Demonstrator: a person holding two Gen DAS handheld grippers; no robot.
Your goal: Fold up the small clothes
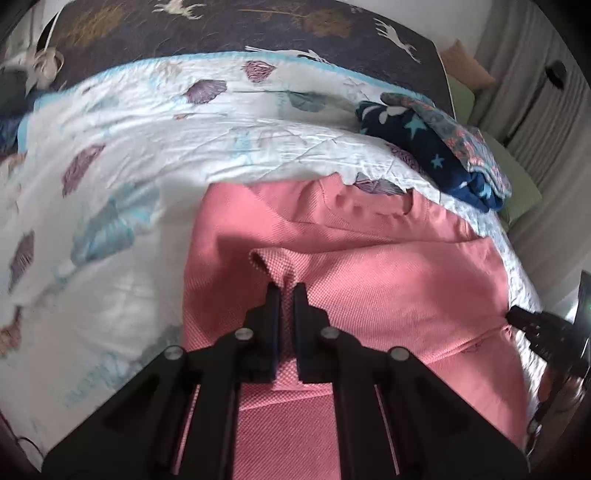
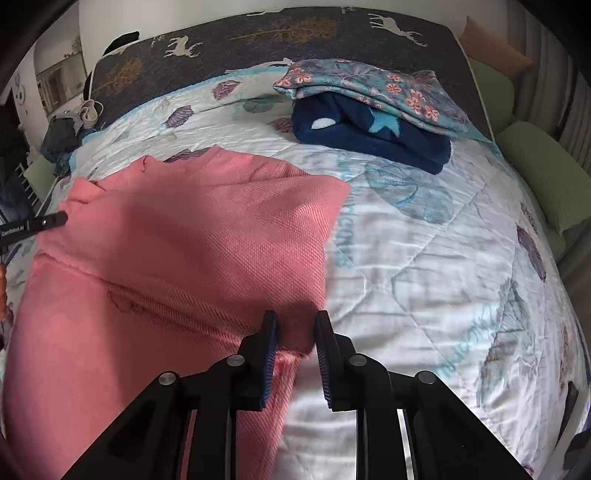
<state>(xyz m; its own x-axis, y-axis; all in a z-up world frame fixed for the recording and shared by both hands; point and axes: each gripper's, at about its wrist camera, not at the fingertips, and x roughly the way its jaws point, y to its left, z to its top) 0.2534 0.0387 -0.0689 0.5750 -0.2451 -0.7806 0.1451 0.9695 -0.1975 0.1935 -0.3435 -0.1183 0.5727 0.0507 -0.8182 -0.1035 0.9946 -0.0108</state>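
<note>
A pink knit garment (image 1: pixel 388 280) (image 2: pixel 177 236) lies spread on the white leaf-print quilt (image 1: pixel 129 155) (image 2: pixel 443 266), partly folded over itself. My left gripper (image 1: pixel 286 290) is shut on a raised fold of the pink fabric near the garment's left side; its tip also shows at the left edge of the right wrist view (image 2: pixel 61 218). My right gripper (image 2: pixel 295 321) stands slightly open over the garment's right edge, with a bunch of pink cloth loose between its jaws. Its dark tip (image 1: pixel 515 316) shows at the garment's right side in the left wrist view.
A folded stack, a dark blue star fleece (image 2: pixel 369 136) (image 1: pixel 436 155) under a teal floral cloth (image 2: pixel 369 83), sits at the far right of the bed. A dark deer-print cover (image 1: pixel 221 29) (image 2: pixel 258 37) lies beyond. Green cushions (image 2: pixel 543 173) line the right side.
</note>
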